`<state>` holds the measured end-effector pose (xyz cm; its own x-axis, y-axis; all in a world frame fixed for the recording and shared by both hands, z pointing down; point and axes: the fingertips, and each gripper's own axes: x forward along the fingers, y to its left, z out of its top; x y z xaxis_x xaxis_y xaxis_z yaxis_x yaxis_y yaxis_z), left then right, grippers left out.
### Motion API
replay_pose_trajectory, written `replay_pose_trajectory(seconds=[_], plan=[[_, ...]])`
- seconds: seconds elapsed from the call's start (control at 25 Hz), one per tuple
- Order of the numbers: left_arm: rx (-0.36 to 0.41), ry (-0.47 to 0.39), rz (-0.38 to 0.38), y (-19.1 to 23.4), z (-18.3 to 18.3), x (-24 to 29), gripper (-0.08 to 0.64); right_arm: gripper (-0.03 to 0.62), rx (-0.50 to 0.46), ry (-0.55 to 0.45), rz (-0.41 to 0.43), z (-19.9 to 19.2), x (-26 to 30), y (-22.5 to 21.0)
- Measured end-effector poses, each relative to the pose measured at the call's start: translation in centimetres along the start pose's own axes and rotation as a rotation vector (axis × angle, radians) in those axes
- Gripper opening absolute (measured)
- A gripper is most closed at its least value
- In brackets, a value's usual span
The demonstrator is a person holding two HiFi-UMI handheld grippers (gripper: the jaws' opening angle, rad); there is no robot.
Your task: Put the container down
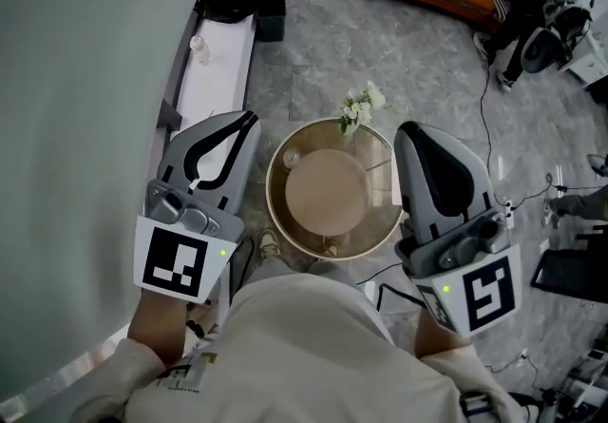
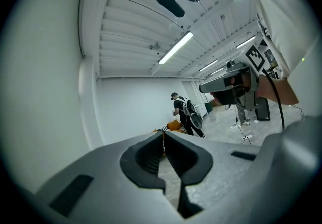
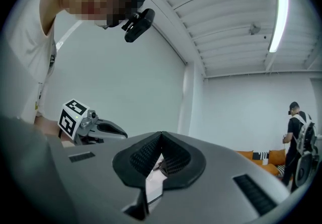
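We hold both tools level and high above the floor, over a round glass table [image 1: 273, 205] that sits well below us. The left gripper [image 1: 245, 123] has its jaws pressed together with nothing between the ribbed pads, only the far room showing past them. The right gripper [image 1: 408, 132] is just the same, pinched closed on nothing. So no container is in hand. On the table top we see a small clear cup [image 1: 292, 159] standing upright near the left rim, a bunch of white flowers [image 1: 359, 108] at the far edge, and a tan round disc [image 1: 326, 191] in the middle. The cup looks to us the likeliest container, though from this height we cannot be sure. Our judgement is that the putting-down is done: the thing rests on the table and both tools are clear of it. Nothing seems left but to end the run.
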<state>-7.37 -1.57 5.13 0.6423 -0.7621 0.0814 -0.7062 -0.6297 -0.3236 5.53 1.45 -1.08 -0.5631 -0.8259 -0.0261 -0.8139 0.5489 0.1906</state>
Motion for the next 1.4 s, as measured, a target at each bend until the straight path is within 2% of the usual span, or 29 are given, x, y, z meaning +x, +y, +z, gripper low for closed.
replay_pose_trajectory(seconds=[0.08,0.28,0.52,0.76,1.0,1.12,1.4], plan=[[-0.029,-0.021,0.028,0.0,0.7,-0.7,0.011,0.008,0.000,-0.006,0.006,0.2,-0.7,0.5],[-0.019,-0.044,0.054,-0.4,1.3,-2.0,0.011,0.008,-0.021,-0.026,0.016,0.7,-1.6,1.4],[-0.015,0.017,0.021,-1.6,-1.0,-1.6,0.011,0.008,0.008,0.018,-0.014,-2.2,-1.8,1.0],[-0.008,0.037,0.022,-2.1,-2.2,-1.0,0.011,0.008,0.022,0.026,-0.024,-4.3,-1.9,0.2],[-0.073,0.009,0.003,-2.5,-1.9,-0.6,0.011,0.008,0.033,0.038,-0.031,-4.8,-1.8,0.2],[-0.066,0.005,-0.009,-2.9,-1.9,-0.7,0.011,0.008,0.032,0.043,-0.029,-5.0,-1.9,0.4],[0.005,0.026,-0.037,-3.7,-2.0,-1.2,0.011,0.008,0.031,0.048,-0.029,-4.9,-2.3,0.8]])
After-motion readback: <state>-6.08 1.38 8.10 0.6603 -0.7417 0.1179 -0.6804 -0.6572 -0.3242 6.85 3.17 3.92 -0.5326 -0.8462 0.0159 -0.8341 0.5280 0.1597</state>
